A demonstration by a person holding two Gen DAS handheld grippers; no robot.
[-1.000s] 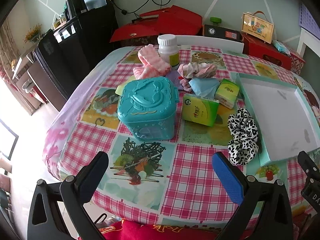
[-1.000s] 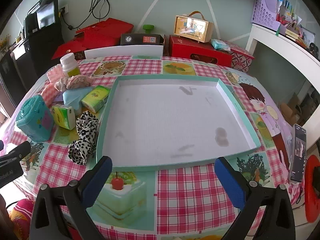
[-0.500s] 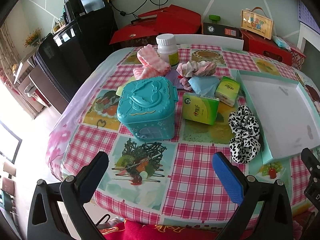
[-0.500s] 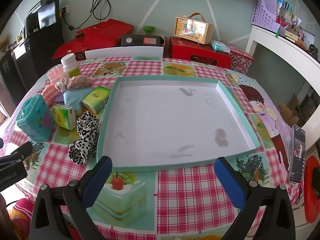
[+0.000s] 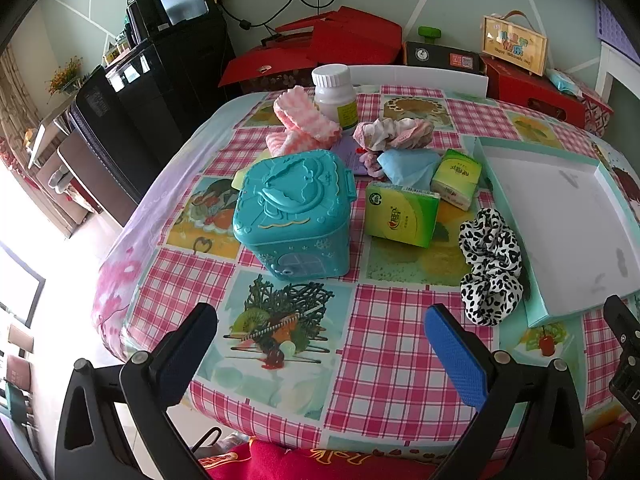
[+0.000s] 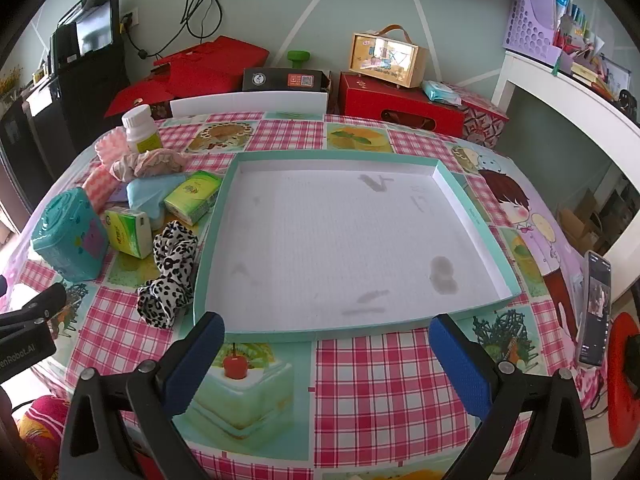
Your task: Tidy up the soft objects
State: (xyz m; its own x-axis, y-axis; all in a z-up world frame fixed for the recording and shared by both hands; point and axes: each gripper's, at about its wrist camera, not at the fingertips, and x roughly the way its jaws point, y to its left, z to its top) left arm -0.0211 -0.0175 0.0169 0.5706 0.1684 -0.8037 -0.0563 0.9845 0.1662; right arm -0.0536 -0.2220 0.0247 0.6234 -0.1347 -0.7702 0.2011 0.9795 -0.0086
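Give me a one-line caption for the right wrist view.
Open right gripper hovers before an empty teal tray, leopard-print scrunchie lying just outside its left wall.

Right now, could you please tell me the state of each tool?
Left tool: open, holding nothing.
Right tool: open, holding nothing.

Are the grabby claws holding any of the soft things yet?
No, nothing is held. The left gripper and the right gripper both hover open above the tablecloth. The spotted scrunchie lies untouched beside the tray.
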